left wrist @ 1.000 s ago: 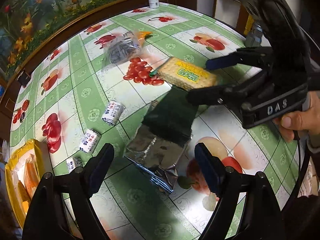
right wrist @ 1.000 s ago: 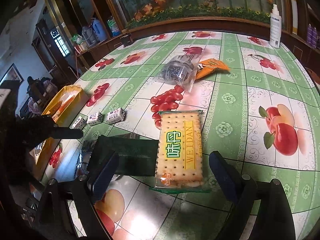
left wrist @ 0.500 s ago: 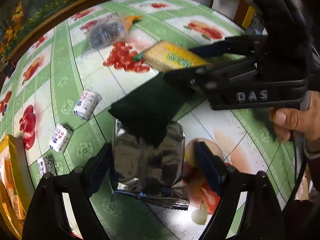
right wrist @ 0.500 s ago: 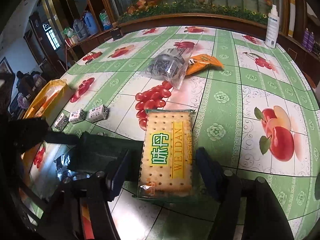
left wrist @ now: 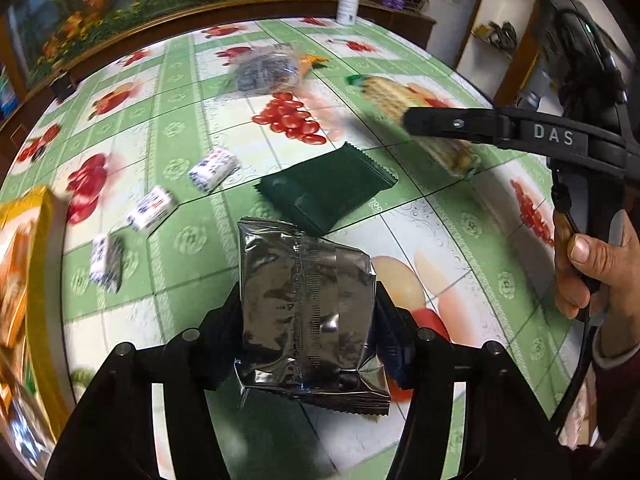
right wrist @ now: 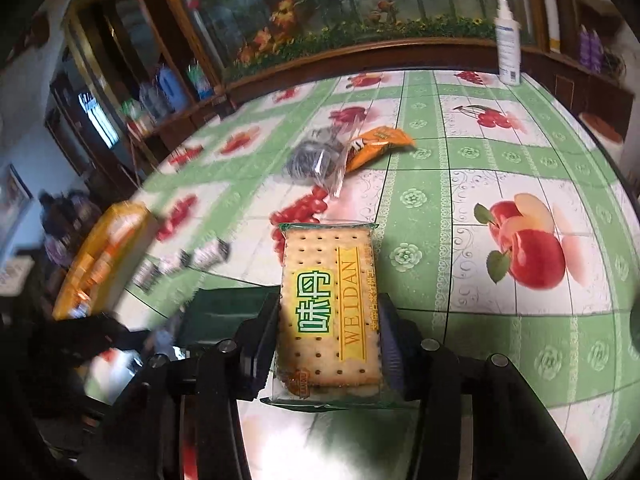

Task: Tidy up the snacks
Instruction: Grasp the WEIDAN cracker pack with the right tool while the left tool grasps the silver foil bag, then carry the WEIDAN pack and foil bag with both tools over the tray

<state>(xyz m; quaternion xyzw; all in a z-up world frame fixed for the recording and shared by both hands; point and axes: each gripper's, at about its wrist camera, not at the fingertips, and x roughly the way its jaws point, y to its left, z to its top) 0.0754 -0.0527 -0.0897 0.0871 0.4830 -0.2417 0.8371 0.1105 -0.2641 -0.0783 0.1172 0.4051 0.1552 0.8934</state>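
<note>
My left gripper point(left wrist: 306, 332) is shut on a silver foil snack packet point(left wrist: 306, 312) and holds it above the table. My right gripper point(right wrist: 328, 340) is shut on a yellow WEIDAN cracker pack point(right wrist: 328, 304), lifted off the table; the pack also shows in the left wrist view point(left wrist: 400, 96). A dark green packet point(left wrist: 326, 196) lies flat on the table ahead of the left gripper. Three small blue-and-white wrapped snacks point(left wrist: 154, 212) lie to the left. A clear bag of dark snacks point(left wrist: 262, 70) and an orange packet point(right wrist: 378, 144) lie farther back.
A yellow box point(left wrist: 20, 264) with snacks in it stands at the table's left edge. A white spray bottle point(right wrist: 507, 46) stands at the far edge. The fruit-print green tablecloth point(right wrist: 472, 272) covers the round table. Shelves and cabinets surround it.
Both grippers closed: the left on the silver packet, the right on the cracker pack. Both packs have risen off the table, uncovering the dark green packet.
</note>
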